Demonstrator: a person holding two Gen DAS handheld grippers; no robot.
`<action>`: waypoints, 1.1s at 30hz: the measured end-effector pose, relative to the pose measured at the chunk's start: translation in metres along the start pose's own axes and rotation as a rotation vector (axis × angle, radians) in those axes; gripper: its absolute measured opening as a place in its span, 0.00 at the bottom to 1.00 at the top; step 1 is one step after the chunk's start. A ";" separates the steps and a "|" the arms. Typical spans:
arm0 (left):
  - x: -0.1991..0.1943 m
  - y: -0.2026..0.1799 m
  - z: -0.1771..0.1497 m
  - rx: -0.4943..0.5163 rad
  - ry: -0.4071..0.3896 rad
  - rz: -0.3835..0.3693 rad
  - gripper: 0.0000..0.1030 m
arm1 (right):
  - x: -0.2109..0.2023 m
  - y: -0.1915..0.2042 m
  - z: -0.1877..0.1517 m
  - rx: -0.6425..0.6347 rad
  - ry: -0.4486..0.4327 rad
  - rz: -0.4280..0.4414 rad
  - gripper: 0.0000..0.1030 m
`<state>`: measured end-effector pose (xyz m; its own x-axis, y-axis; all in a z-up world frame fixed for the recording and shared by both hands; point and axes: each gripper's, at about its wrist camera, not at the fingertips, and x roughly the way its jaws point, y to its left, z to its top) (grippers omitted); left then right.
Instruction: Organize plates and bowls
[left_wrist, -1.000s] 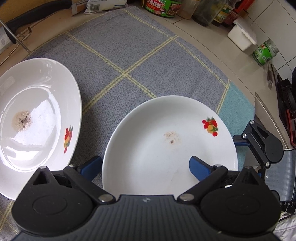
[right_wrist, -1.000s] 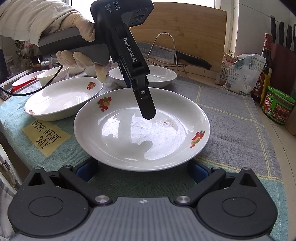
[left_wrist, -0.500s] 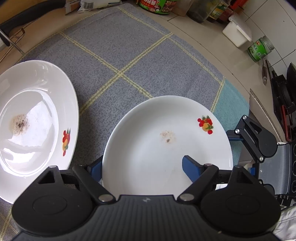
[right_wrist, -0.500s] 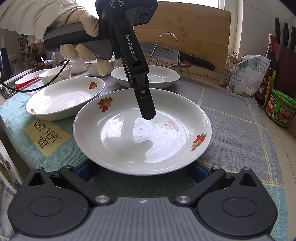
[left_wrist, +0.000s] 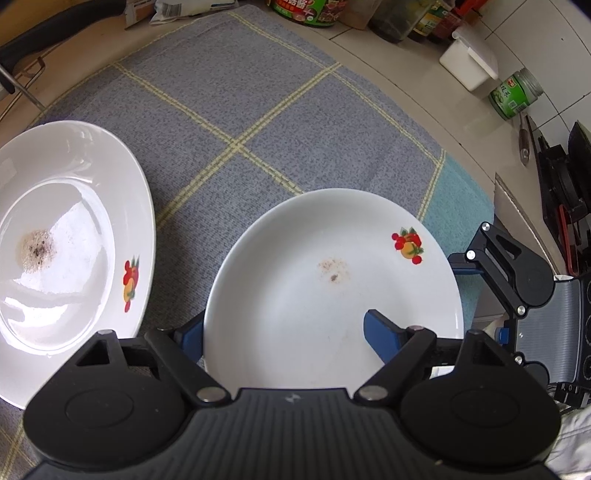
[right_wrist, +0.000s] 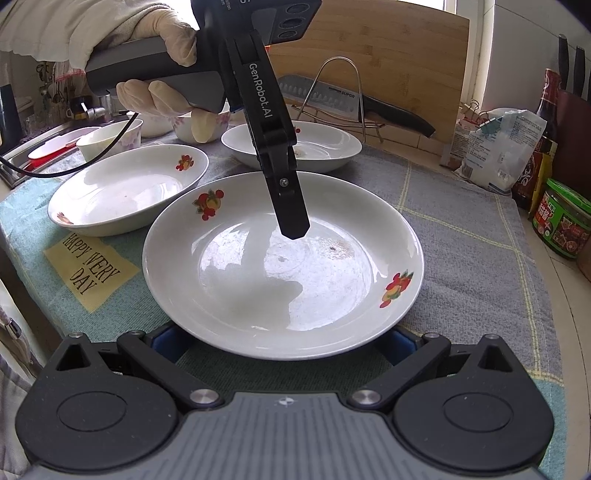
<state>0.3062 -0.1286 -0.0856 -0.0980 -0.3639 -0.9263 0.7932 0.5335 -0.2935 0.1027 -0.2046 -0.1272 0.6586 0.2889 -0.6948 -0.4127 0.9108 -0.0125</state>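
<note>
A white plate (left_wrist: 332, 280) with a fruit decal and a brown speck lies on the grey checked cloth (left_wrist: 258, 110). My left gripper (left_wrist: 284, 332) is shut on its near wall, with one blue finger (left_wrist: 380, 332) inside the plate and the other under the rim outside. In the right wrist view that same plate (right_wrist: 332, 295) is in front of me, with the left finger (right_wrist: 291, 221) reaching down into it. My right gripper (right_wrist: 284, 345) is open, its blue fingertips wide apart and tucked below the plate's near rim.
A second speckled plate (left_wrist: 74, 240) lies to the left, a third (right_wrist: 125, 188) beyond it, with small bowls (right_wrist: 110, 136) behind. A knife on a wire rack (right_wrist: 354, 99), a bag (right_wrist: 498, 151) and jars (right_wrist: 565, 225) line the back and right. The table edge runs at the front left.
My left gripper's jaws have drawn in from wide apart onto the plate's wall. The right gripper and the plates have stayed where they were.
</note>
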 end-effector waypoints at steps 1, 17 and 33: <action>0.000 0.000 0.000 -0.001 -0.001 0.000 0.82 | 0.000 0.000 0.000 -0.001 0.002 -0.001 1.00; -0.006 -0.001 -0.002 0.000 -0.015 -0.006 0.82 | 0.001 0.000 0.005 -0.011 0.034 -0.010 1.00; -0.010 -0.007 0.003 -0.006 -0.046 0.001 0.82 | -0.002 -0.007 0.006 0.003 0.043 -0.002 1.00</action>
<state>0.3034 -0.1305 -0.0734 -0.0697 -0.3983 -0.9146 0.7894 0.5385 -0.2946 0.1076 -0.2101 -0.1214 0.6314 0.2740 -0.7254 -0.4093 0.9123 -0.0117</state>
